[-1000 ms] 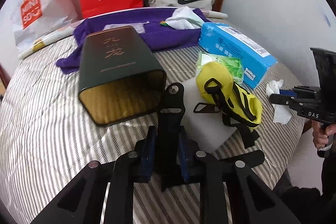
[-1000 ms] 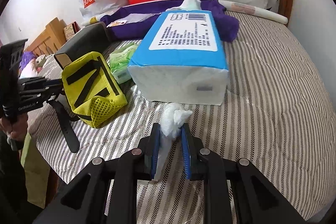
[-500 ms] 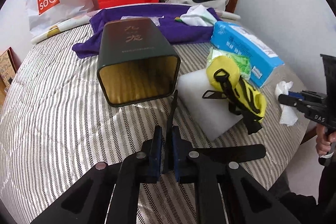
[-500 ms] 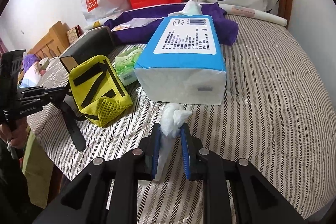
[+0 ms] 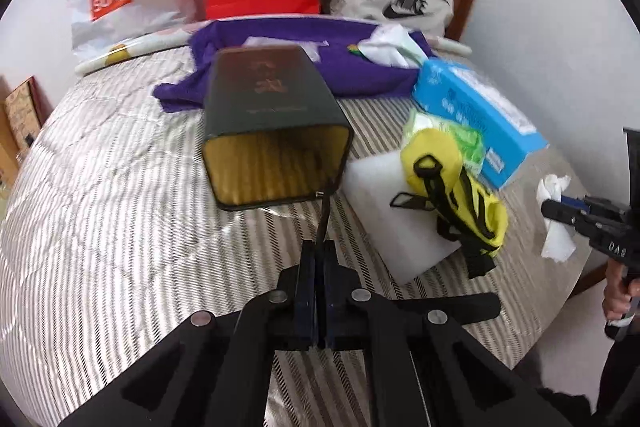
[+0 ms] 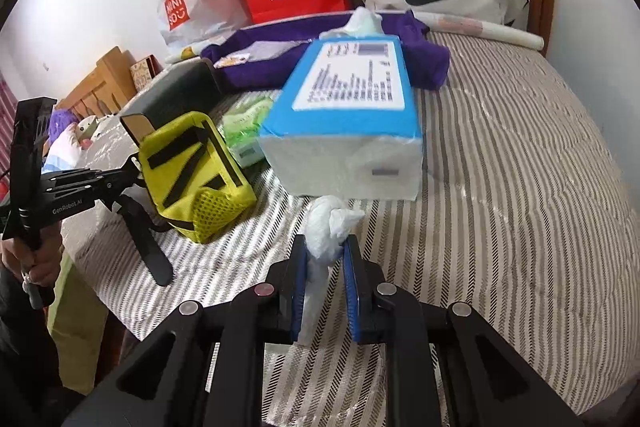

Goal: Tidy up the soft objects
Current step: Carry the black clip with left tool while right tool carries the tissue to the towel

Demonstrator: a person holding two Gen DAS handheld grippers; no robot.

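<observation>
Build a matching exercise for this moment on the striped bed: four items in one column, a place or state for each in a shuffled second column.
Items:
1. black strap
2. crumpled white tissue
3. dark green box
4. yellow pouch

Places or states:
A. lying on its side, open end facing the left wrist camera
B. clamped in the left tool
C. on the bed beside the blue tissue pack
D. pinched in the right tool

Pairs: 1-B, 2-D, 3-A, 4-C
</observation>
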